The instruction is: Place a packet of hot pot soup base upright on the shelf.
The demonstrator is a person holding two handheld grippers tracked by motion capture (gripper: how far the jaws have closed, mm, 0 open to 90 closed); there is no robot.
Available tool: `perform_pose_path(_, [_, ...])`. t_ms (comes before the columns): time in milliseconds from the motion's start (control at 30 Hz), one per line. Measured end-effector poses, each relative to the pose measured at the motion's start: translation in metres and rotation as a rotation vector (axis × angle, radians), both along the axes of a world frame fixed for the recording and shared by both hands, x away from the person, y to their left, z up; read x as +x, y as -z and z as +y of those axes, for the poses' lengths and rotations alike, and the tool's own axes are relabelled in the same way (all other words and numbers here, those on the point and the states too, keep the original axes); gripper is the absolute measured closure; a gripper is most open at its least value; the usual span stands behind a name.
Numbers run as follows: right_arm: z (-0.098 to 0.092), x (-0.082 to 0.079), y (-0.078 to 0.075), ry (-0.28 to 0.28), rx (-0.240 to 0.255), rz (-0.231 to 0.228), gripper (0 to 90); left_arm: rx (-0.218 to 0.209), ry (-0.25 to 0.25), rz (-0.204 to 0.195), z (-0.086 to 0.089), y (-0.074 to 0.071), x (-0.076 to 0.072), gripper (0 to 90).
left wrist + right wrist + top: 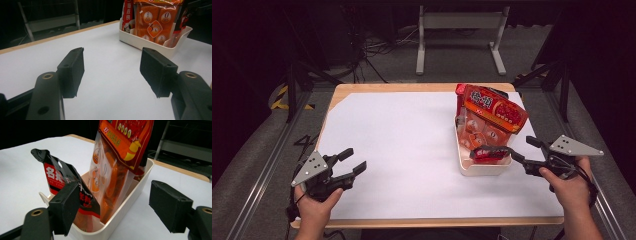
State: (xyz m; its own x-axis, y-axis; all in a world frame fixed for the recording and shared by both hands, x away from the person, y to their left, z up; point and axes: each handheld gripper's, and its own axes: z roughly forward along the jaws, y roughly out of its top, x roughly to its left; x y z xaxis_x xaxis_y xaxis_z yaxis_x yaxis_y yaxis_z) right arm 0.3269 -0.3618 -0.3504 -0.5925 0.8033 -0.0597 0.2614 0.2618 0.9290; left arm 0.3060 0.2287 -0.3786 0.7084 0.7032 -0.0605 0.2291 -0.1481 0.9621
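Apparently a packing step is in hand: the small black-and-red packet [66,187] is seen leaning in the near end of the white bin [484,169], just beside the right gripper [524,150], whose fingers [66,206] are spread open with nothing pressed between them. The large orange bag [489,112] is stood behind it. The left gripper [349,162] is kept open too, over bare table [402,145], well apart. Next, a careful withdrawal past the bin rim is judged necessary; free room is found on both sides.
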Motion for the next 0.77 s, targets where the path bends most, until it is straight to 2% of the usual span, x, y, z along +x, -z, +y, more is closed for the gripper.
perform_pose_path(200, [0.001, 0.004, 0.012, 0.007, -0.003, 0.025, 25.3, 0.011, -0.025, 0.001, 0.002, 0.005, 0.004, 36.4])
perform_pose_path(300, [0.001, 0.006, 0.017, 0.011, -0.005, 0.037, 25.3, 0.007, -0.038, 0.028, 0.005, 0.011, 0.007, 36.6])
perform_pose_path(467, [0.002, 0.008, 0.022, 0.01, -0.012, 0.047, 25.3, -0.005, -0.042, 0.028, 0.007, 0.012, 0.008, 36.8])
perform_pose_path(767, [0.002, 0.008, 0.025, 0.004, -0.015, 0.03, 25.3, -0.014, -0.045, 0.034, 0.008, 0.013, 0.008, 35.9])
